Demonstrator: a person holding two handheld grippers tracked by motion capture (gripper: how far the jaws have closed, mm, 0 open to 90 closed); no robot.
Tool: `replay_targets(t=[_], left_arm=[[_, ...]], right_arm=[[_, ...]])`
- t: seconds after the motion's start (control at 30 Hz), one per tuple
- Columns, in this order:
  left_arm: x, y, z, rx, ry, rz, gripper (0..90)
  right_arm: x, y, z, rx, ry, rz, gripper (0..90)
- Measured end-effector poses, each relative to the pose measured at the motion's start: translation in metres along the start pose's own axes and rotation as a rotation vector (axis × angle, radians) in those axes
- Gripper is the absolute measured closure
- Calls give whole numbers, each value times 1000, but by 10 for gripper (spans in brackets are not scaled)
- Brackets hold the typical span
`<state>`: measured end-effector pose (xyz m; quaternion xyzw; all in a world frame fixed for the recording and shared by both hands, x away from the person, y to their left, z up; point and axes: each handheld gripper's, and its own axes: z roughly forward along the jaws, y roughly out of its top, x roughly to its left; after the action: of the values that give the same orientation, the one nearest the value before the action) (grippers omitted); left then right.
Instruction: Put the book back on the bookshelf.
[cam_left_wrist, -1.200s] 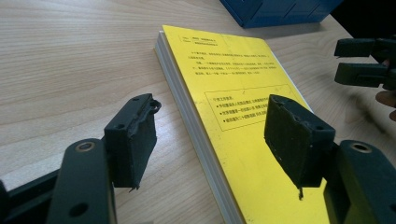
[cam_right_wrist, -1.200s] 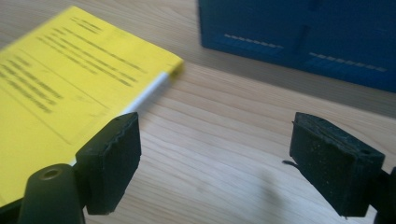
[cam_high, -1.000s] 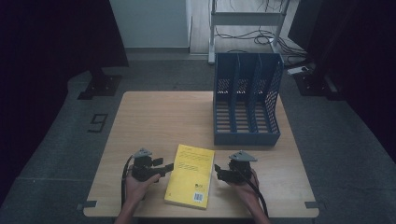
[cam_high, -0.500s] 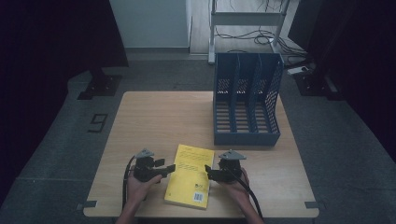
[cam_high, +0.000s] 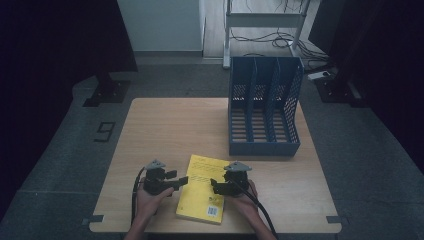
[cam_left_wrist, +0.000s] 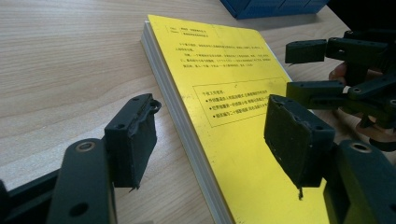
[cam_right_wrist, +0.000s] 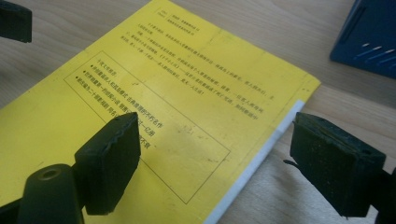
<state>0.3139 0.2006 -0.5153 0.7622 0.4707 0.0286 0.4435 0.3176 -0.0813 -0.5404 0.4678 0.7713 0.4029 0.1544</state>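
Yellow book (cam_high: 202, 188), printed with small unreadable text, is flanked on the worktop (cam_high: 170, 125) by both spread hand-held grippers, left (cam_high: 176, 182) and right (cam_high: 216, 187).

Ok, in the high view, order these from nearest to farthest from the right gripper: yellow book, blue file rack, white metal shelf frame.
1. Yellow book, directly beside the right gripper, on the table.
2. Blue three-slot file rack, at the table's far right.
3. White metal shelf frame, on the floor beyond the table.
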Motion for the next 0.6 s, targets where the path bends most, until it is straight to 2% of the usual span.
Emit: replay_targets(t=[0.3, 0.6], left_arm=[[0, -1, 5, 13, 7, 4, 340], [-5, -4, 19, 55, 15, 22, 335]], right_arm=[[1, -3, 4, 21, 6, 7, 187], [-1, -4, 4, 24, 9, 25, 201]])
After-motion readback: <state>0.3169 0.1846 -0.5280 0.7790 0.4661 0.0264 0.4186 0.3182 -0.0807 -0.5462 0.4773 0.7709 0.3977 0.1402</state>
